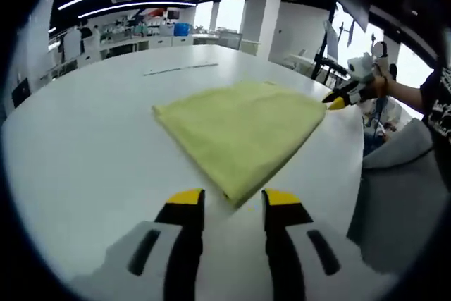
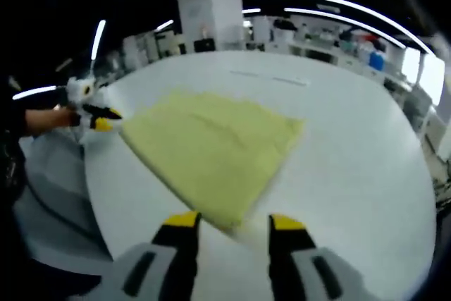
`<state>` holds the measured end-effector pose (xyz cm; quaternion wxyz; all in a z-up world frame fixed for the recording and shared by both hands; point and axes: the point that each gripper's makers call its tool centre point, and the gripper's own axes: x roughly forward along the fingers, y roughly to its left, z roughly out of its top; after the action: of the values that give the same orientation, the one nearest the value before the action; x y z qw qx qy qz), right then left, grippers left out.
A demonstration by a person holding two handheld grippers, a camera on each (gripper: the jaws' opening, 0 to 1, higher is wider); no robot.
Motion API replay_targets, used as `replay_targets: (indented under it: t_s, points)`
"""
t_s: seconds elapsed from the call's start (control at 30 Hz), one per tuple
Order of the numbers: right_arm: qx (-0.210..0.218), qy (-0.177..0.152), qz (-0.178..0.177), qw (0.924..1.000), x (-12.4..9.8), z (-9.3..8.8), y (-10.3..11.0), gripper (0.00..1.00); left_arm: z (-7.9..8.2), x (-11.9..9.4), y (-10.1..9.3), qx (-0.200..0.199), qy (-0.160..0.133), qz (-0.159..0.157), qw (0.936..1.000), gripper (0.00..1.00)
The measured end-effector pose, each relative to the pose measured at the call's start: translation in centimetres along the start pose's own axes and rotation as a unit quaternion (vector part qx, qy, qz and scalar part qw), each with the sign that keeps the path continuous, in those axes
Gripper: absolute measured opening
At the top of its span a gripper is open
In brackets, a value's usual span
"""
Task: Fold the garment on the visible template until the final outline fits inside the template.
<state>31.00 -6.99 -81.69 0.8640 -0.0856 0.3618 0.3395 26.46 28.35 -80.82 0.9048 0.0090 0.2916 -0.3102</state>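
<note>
A yellow garment (image 1: 239,132) lies folded flat in a rough rectangle on the round white table (image 1: 84,146). In the left gripper view my left gripper (image 1: 234,201) stands open at the garment's near corner, which reaches up to the gap between the yellow tips without being clamped. My right gripper (image 1: 344,98), held by a hand, shows at the far right corner. In the right gripper view the garment (image 2: 211,149) points its near corner at my right gripper (image 2: 234,222), whose jaws stand apart. The left gripper (image 2: 99,119) sits at the far left corner.
Thin pale marks (image 1: 180,69) lie on the table beyond the garment. The table edge (image 1: 359,174) runs close on the right, with a person's grey clothing (image 1: 402,188) past it. Lab benches and a white pillar (image 2: 211,12) stand far behind.
</note>
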Motion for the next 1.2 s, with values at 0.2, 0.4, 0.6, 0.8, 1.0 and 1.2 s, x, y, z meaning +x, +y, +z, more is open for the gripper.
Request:
replay_targets:
  t_s: [0.2, 0.4, 0.6, 0.8, 1.0, 1.2]
  points:
    - [0.027, -0.049, 0.005, 0.9985, -1.6, 3.0, 0.8, 0.66, 2.3, -1.1, 0.6, -0.036, -0.045, 0.011, 0.9983, 0.64]
    - [0.023, -0.093, -0.022, 0.9952, -4.1, 6.4, 1.1, 0.96, 4.7, -2.4, 0.9, -0.051, -0.073, 0.024, 0.9957, 0.87]
    - [0.027, -0.119, -0.024, 0.9923, -6.6, 8.1, 2.2, 0.99, 6.7, -4.1, 0.5, -0.051, -0.083, 0.03, 0.9948, 0.99]
    - [0.027, -0.132, -0.021, 0.9907, -8.0, 8.7, 3.3, 0.99, 7.5, -5.4, 0.3, -0.048, -0.094, 0.038, 0.9937, 0.99]
    - [0.031, -0.138, -0.02, 0.9898, -8.9, 8.7, 3.9, 0.99, 7.4, -6.1, 0.2, -0.035, -0.087, 0.046, 0.9945, 0.99]
    - [0.029, -0.146, -0.028, 0.9885, -9.2, 8.3, 3.9, 0.99, 7.0, -6.1, 0.1, -0.04, -0.085, 0.046, 0.9945, 0.99]
